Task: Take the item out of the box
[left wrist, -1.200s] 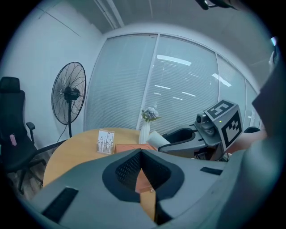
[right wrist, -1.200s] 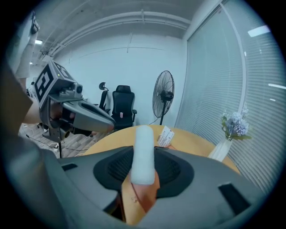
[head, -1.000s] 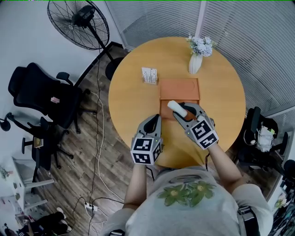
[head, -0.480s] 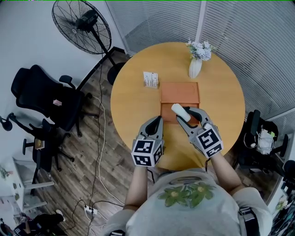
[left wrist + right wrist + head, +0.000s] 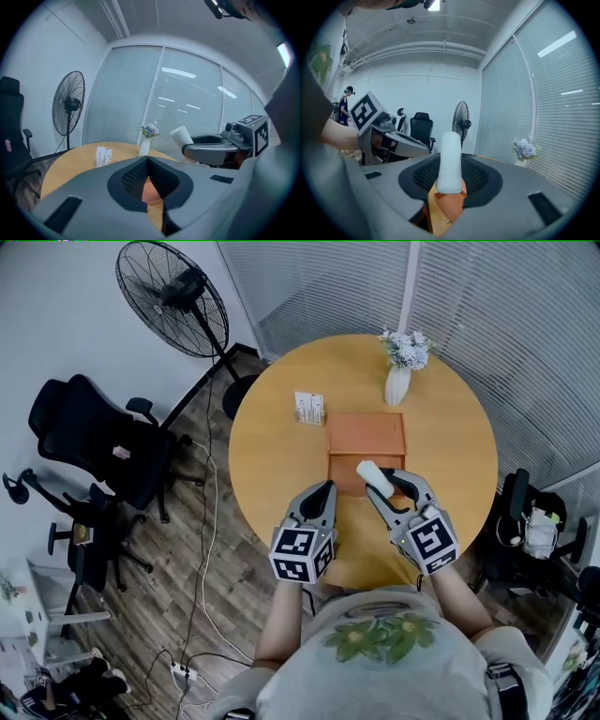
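Observation:
An open brown box [image 5: 366, 432] lies on the round wooden table [image 5: 272, 456]. My right gripper [image 5: 386, 480] is shut on a white cylindrical item [image 5: 371, 472] and holds it above the box's near edge; its jaws have just closed a little further on it. In the right gripper view the white item [image 5: 451, 161] stands upright between the jaws, with the box [image 5: 445, 206] below. My left gripper [image 5: 323, 490] hovers to the left of the right one, shut with nothing in it. In the left gripper view its tips [image 5: 148, 158] meet, with the white item [image 5: 181, 136] to the right.
A white vase of flowers [image 5: 397, 379] stands beyond the box. A small card holder [image 5: 308, 408] sits at the box's far left corner. A standing fan [image 5: 173, 298] and black office chairs [image 5: 94, 442] are on the floor to the left. Blinds line the far wall.
My right gripper has risen with the white item and drawn back toward the table's near edge. The left gripper has lifted slightly.

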Motion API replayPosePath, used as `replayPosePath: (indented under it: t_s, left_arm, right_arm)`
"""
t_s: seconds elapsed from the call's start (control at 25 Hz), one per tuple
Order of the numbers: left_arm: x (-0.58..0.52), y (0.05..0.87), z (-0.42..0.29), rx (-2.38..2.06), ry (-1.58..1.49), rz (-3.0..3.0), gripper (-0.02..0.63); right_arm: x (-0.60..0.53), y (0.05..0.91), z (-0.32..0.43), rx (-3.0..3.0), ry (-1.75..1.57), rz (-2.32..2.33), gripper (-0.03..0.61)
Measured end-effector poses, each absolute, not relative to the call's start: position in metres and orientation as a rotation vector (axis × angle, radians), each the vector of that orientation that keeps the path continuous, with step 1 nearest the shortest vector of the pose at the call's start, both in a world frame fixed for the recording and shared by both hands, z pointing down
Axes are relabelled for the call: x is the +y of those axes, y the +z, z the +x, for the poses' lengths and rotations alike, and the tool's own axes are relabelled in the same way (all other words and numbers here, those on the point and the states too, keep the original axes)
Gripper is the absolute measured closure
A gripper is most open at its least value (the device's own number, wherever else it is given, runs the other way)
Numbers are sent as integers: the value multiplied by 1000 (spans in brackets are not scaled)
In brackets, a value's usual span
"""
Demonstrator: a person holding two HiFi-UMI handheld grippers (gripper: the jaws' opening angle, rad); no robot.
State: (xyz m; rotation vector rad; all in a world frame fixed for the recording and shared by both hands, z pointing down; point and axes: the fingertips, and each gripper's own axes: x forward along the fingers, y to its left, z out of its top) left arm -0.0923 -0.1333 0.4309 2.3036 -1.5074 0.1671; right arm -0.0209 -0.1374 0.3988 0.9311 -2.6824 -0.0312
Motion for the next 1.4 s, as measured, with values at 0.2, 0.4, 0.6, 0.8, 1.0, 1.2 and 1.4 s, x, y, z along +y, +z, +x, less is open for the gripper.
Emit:
replayPosePath:
  t_s: [0.2,0.4,0.6,0.8,1.0,1.2,1.4]
  left_arm:
    - [-127,425,-89,-1505,157,2315,618]
    - [-118,419,-85,-1501,151,2330,618]
    - [-112,417,-85,-1500,146,2334,618]
    - [-108,418,-82,-1499,141,2326,618]
    - [-104,418,-79,-1499,144,2331,618]
    - [-106,420,-80,-1506,147,2324,618]
    - [-107,423,-85,-1525,143,2299,618]
  right_arm:
    - [-127,390,-18,-2705,-49,945,439]
    - [-118,383,-17,-2717,-62,949,439]
    - [-111,380,-20,-2727,-62,943,440]
    - [-109,379,-17,-2721,-83,925,440]
    - [-105,382,-11,-2710,-73,931,440]
    - [-105,385,-6,-2706,-60,938,440]
    - [-105,389,0,-2699,-50,946,440]
